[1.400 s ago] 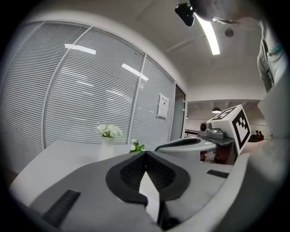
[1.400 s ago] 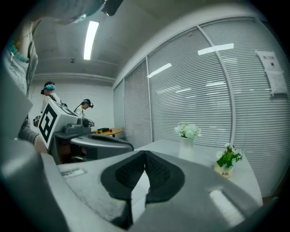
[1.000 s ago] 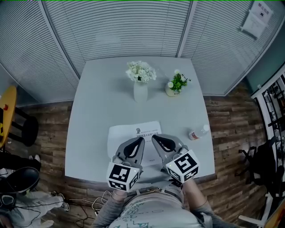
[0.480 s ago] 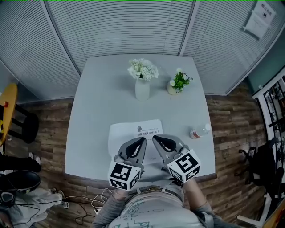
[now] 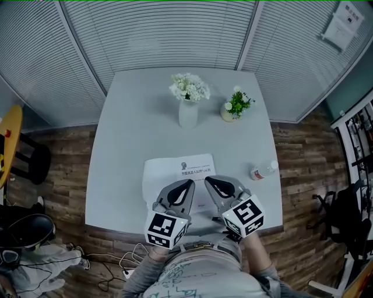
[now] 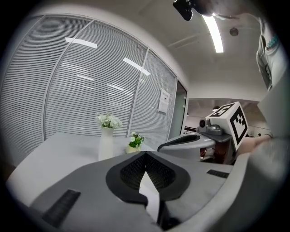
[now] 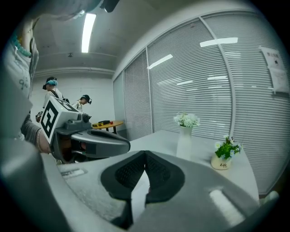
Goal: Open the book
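Head view: my left gripper (image 5: pixel 189 183) and right gripper (image 5: pixel 208 180), both pinched closed on nothing, hover over the near end of the book (image 5: pixel 175 169) on the pale table (image 5: pixel 128 145); blinds (image 5: pixel 163 29) behind, wooden floor (image 5: pixel 64 157) around.

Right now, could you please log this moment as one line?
book: closed, on table | left gripper: shut, empty | right gripper: shut, empty

You are in an office; slatted blinds (image 5: pixel 157 35) cover the glazed partition walls round you; a printed notice (image 5: pixel 348 17) hangs on one panel; a strip light (image 6: pixel 214 31) runs overhead; a dark office chair (image 5: pixel 348 212) stands on the wood-look floor (image 5: pixel 303 169) beside the pale tabletop (image 5: pixel 134 128).
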A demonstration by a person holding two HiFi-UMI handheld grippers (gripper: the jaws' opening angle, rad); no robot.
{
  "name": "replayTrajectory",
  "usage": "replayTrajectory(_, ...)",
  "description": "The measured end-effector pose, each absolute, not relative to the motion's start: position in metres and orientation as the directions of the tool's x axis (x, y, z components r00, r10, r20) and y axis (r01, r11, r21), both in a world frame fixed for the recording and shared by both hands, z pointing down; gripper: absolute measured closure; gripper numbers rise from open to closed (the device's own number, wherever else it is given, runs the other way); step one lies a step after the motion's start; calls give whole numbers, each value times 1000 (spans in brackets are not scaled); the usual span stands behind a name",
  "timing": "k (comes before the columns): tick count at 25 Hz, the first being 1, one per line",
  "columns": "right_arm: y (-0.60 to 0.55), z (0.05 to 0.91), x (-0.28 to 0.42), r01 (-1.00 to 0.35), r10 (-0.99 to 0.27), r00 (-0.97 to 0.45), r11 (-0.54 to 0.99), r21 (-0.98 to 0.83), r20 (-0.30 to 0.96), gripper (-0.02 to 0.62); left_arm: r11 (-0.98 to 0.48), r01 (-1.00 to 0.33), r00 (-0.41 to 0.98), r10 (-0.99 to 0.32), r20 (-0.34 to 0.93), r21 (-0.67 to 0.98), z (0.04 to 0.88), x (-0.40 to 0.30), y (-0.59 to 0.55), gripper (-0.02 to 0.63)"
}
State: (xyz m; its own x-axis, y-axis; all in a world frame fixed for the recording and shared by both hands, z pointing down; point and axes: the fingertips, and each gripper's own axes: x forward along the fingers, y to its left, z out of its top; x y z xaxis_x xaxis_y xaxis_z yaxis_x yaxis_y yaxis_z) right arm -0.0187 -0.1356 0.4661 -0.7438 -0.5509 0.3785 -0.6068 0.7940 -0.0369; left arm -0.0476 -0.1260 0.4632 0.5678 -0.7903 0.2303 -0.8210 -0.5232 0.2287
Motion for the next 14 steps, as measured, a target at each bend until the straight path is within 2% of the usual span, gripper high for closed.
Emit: replayTrajectory(14, -129, 478, -24, -577, -514, -747, 816, -27, 422, 594, -520, -830, 557, -793, 248, 203, 473, -49, -125, 607)
